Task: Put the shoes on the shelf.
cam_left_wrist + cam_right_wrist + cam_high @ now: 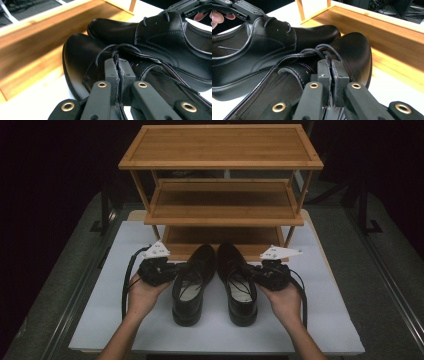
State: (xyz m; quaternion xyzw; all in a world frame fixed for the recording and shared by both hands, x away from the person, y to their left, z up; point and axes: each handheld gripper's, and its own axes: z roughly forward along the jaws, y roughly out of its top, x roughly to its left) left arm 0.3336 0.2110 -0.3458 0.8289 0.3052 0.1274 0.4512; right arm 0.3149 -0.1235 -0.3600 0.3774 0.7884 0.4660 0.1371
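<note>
Three-tier wooden shoe rack (220,150) of warm, smooth bamboo-like slats with raised rims, standing at the far edge of the table (320,320), whose top is a matt white board. Its lowest shelf (220,237) sits just above the table and is bare.

Two black leather lace-up shoes stand side by side at the middle of the table, toes toward the rack and nearly touching its lowest rail. The left shoe (192,282) and the right shoe (237,282) have glossy rounded toe caps, stitched quarters, thin round laces and pale linings; the leather is smooth and slightly reflective.

The left gripper (172,269) comes in from the left edge side, the right gripper (255,270) from the right. In the left gripper view, the fingers (111,72) are pressed almost together on the upper edge of the left shoe at the lace area; in the right gripper view, the fingers (324,71) are likewise pinched narrow on the right shoe's upper edge by the laces.

Judged risks: each grip takes only a thin flap of pliant leather, so on lifting, the shoe may pivot heel-down or slip free. A pinched lace alone could pull loose. With toes so near the lowest rail, a low or uneven lift could knock the rack or wedge a toe under the middle shelf (222,202).
</note>
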